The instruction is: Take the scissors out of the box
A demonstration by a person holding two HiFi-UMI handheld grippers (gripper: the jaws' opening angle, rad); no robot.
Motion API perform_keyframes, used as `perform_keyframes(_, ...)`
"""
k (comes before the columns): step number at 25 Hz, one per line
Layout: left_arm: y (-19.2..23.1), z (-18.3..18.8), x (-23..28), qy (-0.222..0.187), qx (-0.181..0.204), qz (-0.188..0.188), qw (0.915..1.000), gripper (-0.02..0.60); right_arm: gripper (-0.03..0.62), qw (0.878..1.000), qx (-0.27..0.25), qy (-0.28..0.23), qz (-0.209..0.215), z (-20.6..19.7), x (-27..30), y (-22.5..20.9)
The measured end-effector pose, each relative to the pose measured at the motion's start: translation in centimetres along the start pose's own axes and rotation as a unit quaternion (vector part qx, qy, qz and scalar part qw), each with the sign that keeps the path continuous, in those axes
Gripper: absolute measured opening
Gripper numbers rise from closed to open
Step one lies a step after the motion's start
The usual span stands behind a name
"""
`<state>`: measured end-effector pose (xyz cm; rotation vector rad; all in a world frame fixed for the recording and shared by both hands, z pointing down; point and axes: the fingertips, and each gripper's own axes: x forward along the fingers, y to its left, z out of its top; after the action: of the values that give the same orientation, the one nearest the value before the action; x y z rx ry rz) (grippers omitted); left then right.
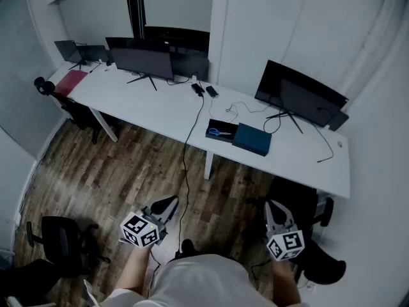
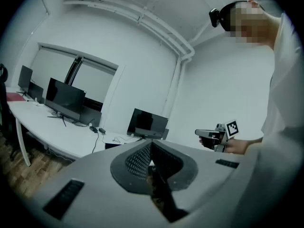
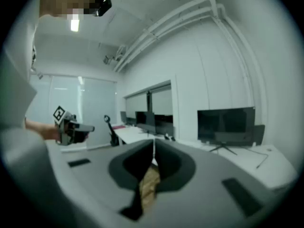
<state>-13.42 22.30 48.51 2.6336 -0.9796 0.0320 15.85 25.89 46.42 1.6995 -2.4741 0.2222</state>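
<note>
A long white desk (image 1: 153, 104) lines the far white wall (image 1: 268, 24), carrying a row of dark monitors (image 1: 299, 93). Wood-plank flooring (image 1: 108, 171) fills the near ground, where a black office chair (image 1: 61, 242) stands at near left. White pipes (image 3: 190, 13) run beneath the ceiling.

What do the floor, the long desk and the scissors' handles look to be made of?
Floor: wood or wood-look laminate, going by the brown grained planks, with a slight sheen.
Desk: smooth white top, matte, probably laminated board; cannot tell for sure.
Scissors: bright blue handles, likely plastic; too small to confirm.
</note>
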Motion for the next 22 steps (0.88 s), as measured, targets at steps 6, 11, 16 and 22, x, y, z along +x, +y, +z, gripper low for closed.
perform_keyframes(6, 0.5, -0.1, -0.5, -0.002, -0.006, 0.002, 1.0, 0.031, 0.032, 1.0, -0.001, -0.001, -0.002, 0.2, 0.2, 0.6)
perform_keyframes(11, 1.2, -0.4, -0.9, 0.0, -0.009, 0.006, 0.9999, 0.031, 0.032, 1.0, 0.003, -0.004, -0.002, 0.4, 0.4, 1.2)
perform_keyframes(16, 2.0, -0.9, -1.6, 0.005, -0.014, 0.006, 0.9999, 0.031, 0.034, 1.0, 0.013, -0.001, -0.009, 0.2, 0.7, 1.9)
perform_keyframes(22, 3.0, -1.6, -2.2, 0.021, -0.009, -0.005, 0.9997, 0.031, 0.034, 0.999, 0.022, 0.004, -0.024, -0.3, 1.2, 3.1)
